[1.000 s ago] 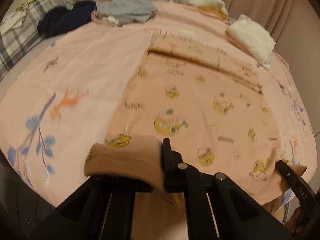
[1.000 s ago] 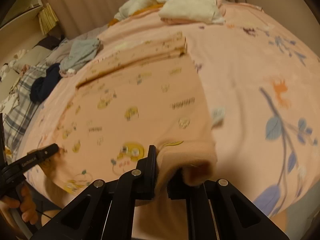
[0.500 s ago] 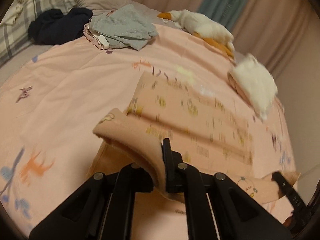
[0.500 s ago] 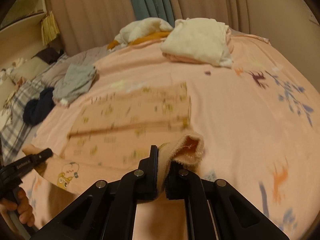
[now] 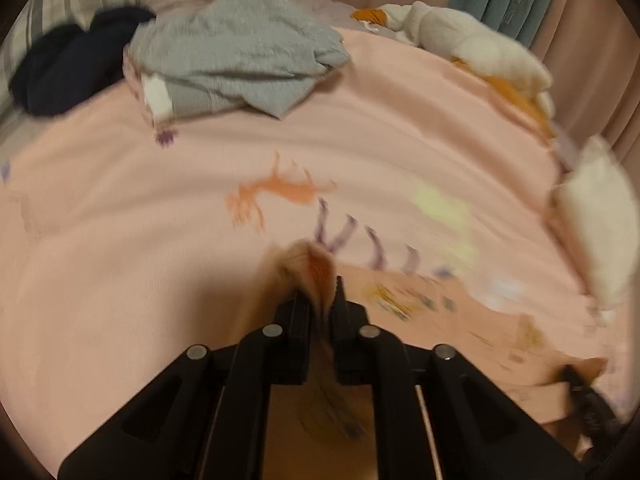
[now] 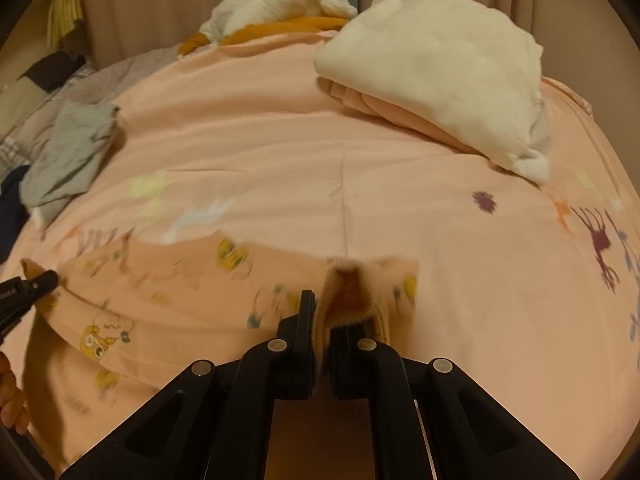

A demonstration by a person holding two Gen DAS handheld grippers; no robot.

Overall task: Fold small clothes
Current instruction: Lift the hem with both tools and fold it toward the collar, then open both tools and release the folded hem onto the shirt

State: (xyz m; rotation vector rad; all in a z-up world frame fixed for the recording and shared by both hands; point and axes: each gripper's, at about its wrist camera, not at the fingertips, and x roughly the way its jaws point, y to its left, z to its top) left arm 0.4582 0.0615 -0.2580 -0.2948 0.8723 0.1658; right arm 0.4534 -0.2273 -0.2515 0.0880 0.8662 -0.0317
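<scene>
Left gripper [image 5: 320,296] and right gripper [image 6: 320,320] each pinch a corner of the peach garment [image 6: 168,292] over the bed [image 6: 320,152]; the left jaws have just eased slightly.

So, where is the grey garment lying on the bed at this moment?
In the left wrist view the grey garment lies crumpled at the far left of the pink bedsheet, right beside a dark navy garment. In the right wrist view it shows at the left edge.
</scene>
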